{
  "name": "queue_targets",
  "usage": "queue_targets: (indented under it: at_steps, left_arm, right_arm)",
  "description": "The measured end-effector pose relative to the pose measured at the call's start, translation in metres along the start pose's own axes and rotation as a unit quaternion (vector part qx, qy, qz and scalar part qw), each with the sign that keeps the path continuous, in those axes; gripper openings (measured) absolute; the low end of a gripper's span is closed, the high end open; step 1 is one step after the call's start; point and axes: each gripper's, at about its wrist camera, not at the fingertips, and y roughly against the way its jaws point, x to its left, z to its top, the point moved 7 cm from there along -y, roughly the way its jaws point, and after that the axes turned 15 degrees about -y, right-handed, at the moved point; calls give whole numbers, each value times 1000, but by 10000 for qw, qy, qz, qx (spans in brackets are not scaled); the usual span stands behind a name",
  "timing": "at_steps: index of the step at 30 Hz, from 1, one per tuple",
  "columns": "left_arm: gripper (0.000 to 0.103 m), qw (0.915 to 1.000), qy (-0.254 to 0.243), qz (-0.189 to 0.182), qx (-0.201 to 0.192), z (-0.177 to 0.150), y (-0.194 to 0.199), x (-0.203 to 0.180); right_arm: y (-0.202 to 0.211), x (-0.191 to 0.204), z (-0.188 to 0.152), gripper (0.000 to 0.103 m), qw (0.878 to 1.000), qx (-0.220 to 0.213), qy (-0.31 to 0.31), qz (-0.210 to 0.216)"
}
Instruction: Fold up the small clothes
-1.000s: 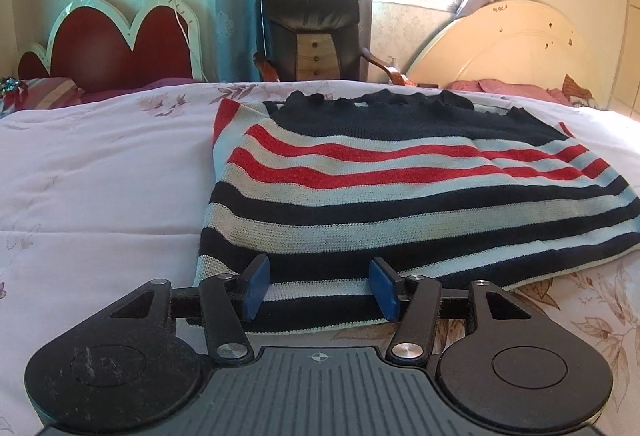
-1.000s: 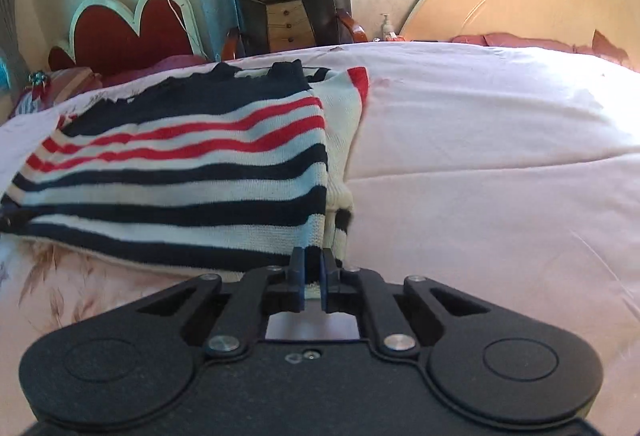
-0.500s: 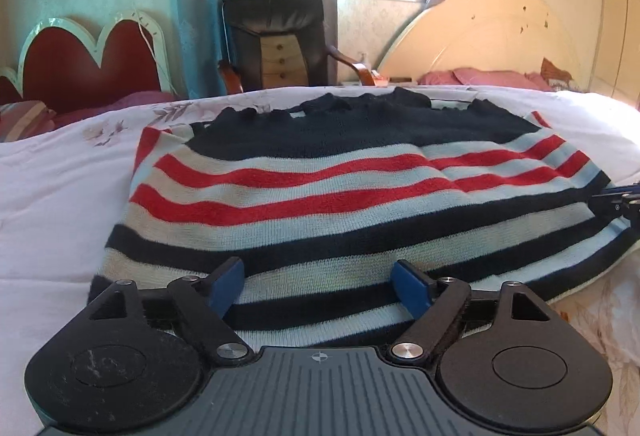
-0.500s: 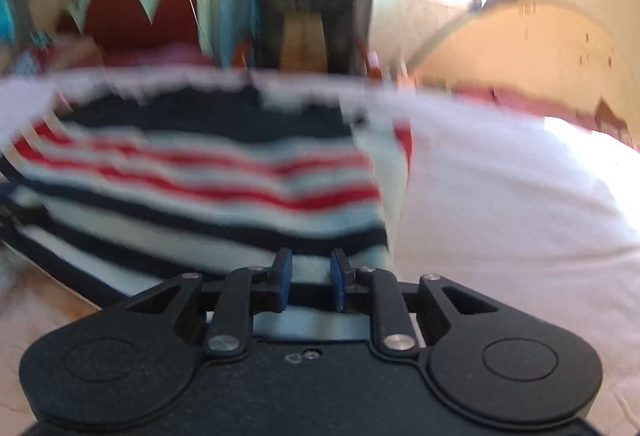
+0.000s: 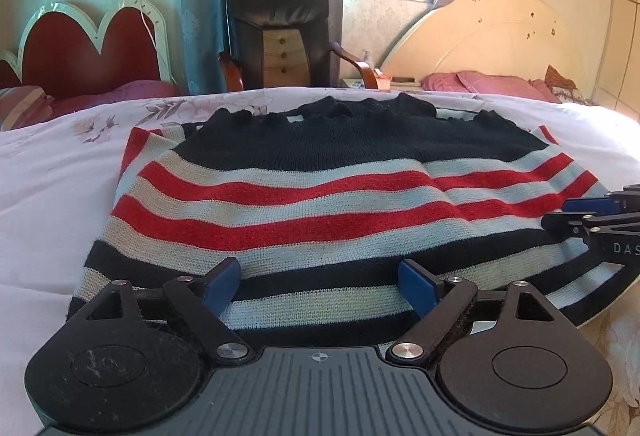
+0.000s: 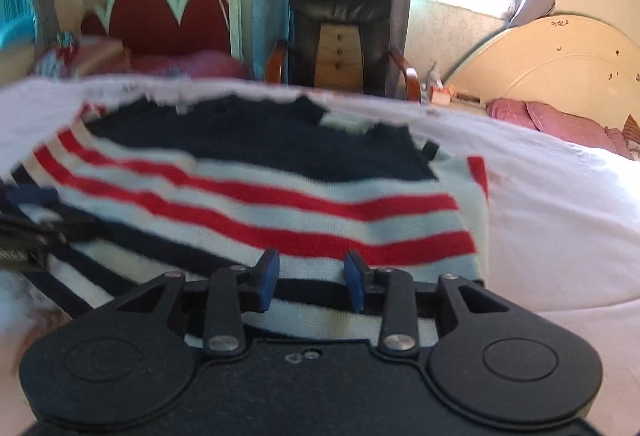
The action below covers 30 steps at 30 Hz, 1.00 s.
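A small knitted sweater point(image 5: 320, 203) with navy, red and pale stripes lies flat on the white bed, its navy collar at the far side. My left gripper point(image 5: 320, 282) is open and empty over the sweater's near hem. My right gripper point(image 6: 311, 278) is open and empty over the hem on the sweater's point(image 6: 260, 195) right part. The right gripper also shows at the right edge of the left wrist view point(image 5: 592, 220). The left gripper shows blurred at the left edge of the right wrist view point(image 6: 32, 220).
The white floral bedspread point(image 5: 52, 187) extends left of the sweater and also right of it point(image 6: 560, 220). A black armchair point(image 5: 280, 35), a red headboard point(image 5: 88, 43) and a cream headboard point(image 5: 480, 43) stand beyond the bed.
My right gripper has let go of the sweater's hem and opened. My left gripper has opened wider. Both have moved inward over the sweater.
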Motion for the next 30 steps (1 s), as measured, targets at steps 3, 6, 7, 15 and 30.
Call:
queue_targets:
  at_steps: [3,6,7,15,30]
  left_arm:
    - [88,10000,14,-14,-8,-1,-1,1]
    - [89,10000,16,-22,-9,-1,-3,1]
    - [89,10000,22,-27,24,0,-2,2]
    - [88,9958,880,-79,-248,-40,66,30]
    - [63,8960,4265,-627,-1066,-104,33,95]
  right_arm:
    - [-4,1,2,36,9999,97,-18,-96]
    - [-5,3,3,37,9997,146,117,-158]
    - [-5,3,3,37,9997,149,144,-159]
    - [30,-5,7,28,9991,15,-350,235]
    - [37,17,14,1,9802,384,-1455,1288]
